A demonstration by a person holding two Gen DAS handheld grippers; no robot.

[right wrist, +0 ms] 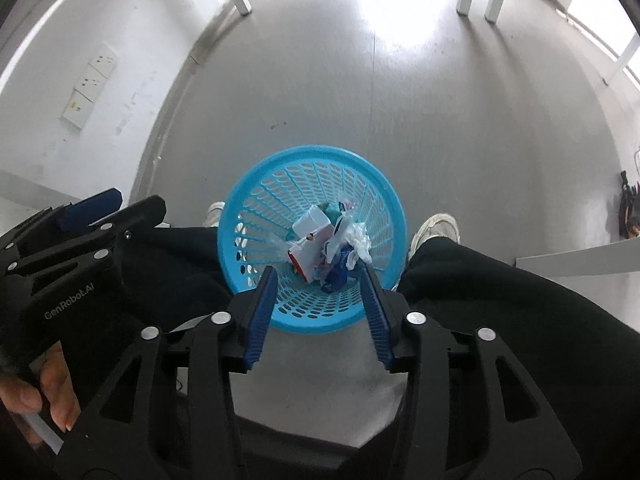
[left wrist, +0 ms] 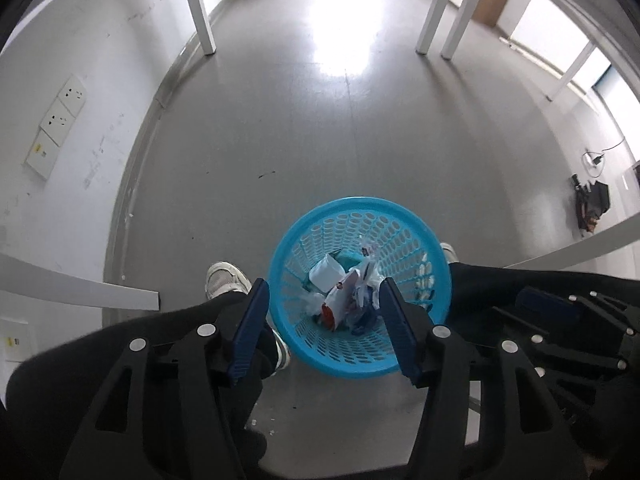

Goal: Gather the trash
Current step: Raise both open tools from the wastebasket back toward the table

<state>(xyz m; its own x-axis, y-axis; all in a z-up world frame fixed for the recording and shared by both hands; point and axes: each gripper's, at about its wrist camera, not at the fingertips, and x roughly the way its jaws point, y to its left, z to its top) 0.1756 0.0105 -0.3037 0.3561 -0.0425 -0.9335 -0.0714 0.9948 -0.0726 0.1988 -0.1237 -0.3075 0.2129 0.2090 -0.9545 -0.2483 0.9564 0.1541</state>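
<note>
A blue plastic mesh basket point(left wrist: 304, 232) stands on the grey floor between the person's feet. It holds trash point(left wrist: 344, 292): a white carton, a red and white wrapper, crumpled white tissue and blue scraps. My left gripper point(left wrist: 322, 286) is open and empty above the basket's near side. In the right wrist view the basket point(right wrist: 256, 184) with the trash point(right wrist: 320, 248) lies straight below. My right gripper point(right wrist: 318, 274) is open and empty over the basket's near rim. The left gripper's body point(right wrist: 80, 240) shows at the left edge there.
White table legs point(left wrist: 198, 8) stand on the floor at the back. A white wall with sockets point(left wrist: 56, 124) runs along the left. The person's white shoes point(left wrist: 224, 278) and black trousers flank the basket. Dark items point(left wrist: 592, 204) lie on the floor at right.
</note>
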